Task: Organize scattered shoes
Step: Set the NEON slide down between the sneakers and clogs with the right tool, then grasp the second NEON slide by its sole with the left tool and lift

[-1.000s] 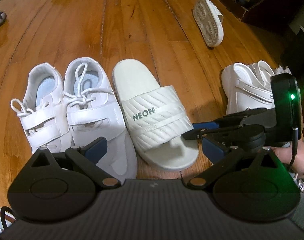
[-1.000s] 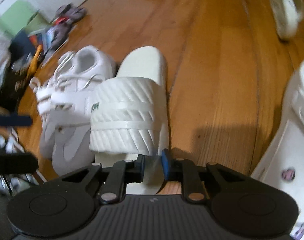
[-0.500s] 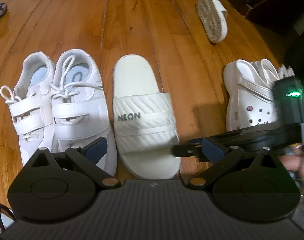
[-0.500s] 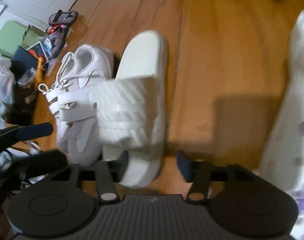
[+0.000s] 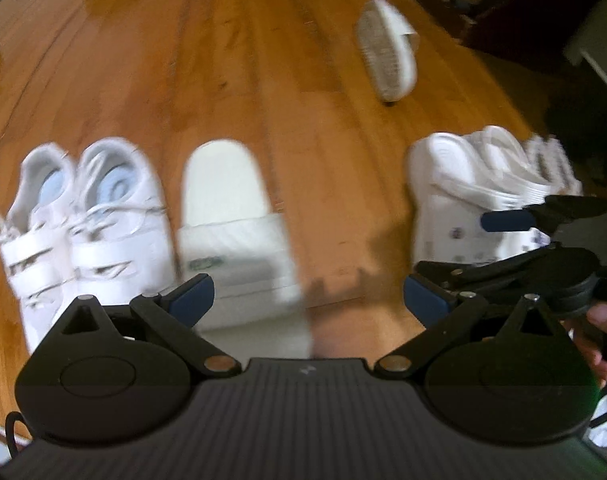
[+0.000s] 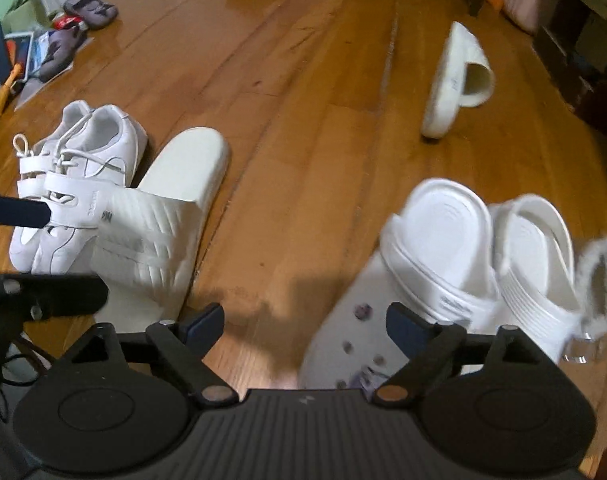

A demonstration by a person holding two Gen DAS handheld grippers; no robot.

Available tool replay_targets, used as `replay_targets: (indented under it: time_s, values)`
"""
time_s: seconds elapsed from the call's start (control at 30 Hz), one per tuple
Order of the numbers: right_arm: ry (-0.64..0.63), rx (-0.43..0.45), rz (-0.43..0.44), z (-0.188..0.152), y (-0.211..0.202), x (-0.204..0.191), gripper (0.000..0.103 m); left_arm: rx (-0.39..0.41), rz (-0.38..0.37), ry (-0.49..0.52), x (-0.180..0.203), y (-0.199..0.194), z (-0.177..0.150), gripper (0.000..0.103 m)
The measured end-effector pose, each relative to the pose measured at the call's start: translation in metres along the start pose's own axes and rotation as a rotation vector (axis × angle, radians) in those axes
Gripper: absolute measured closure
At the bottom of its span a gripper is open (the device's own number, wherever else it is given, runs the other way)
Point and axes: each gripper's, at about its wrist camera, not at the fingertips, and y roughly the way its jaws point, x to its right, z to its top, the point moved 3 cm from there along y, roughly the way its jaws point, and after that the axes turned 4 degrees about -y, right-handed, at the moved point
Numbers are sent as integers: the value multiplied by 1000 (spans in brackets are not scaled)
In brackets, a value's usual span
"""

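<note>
A pair of white strapped sneakers point(image 5: 87, 216) point(image 6: 75, 168) stands on the wood floor, with a white slide point(image 5: 231, 232) point(image 6: 163, 216) flat beside it on the right. Its mate point(image 5: 387, 48) point(image 6: 455, 80) lies tipped on its side farther off. White clogs point(image 5: 463, 184) point(image 6: 443, 248) sit at the right. My left gripper point(image 5: 309, 298) point(image 6: 73, 256) hangs open over the slide's toe with nothing between its fingers. My right gripper point(image 6: 306, 325) point(image 5: 463, 244) is above the floor and the nearest clog's toe; its jaws are opening and grip nothing.
A fuzzy slipper point(image 6: 599, 272) sits beside the clogs at the right edge. Grey sandals point(image 6: 89, 4) and loose papers point(image 6: 27, 52) lie at the far left near a door. Dark furniture point(image 6: 583, 20) lines the far right. Bare floor point(image 6: 303, 100) separates the slide from the clogs.
My right gripper let go of the slide's toe, opened wide, rose and swung right towards the clogs. The slide now lies flat beside the sneakers. The left gripper shifted sideways.
</note>
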Motion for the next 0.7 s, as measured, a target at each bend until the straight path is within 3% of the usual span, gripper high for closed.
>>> replay_targets:
  time_s: [0.27,0.47,0.7]
  values:
    - [230,49,91,3,-25,64,12,-24,50,19,22,15,10,0]
    - [280,63,132,34,-34,95,12,-33,93,-22,26,27,33,0]
    - [264,105,45,69,-50,128,9,-6,115,-4,46,60,96,0]
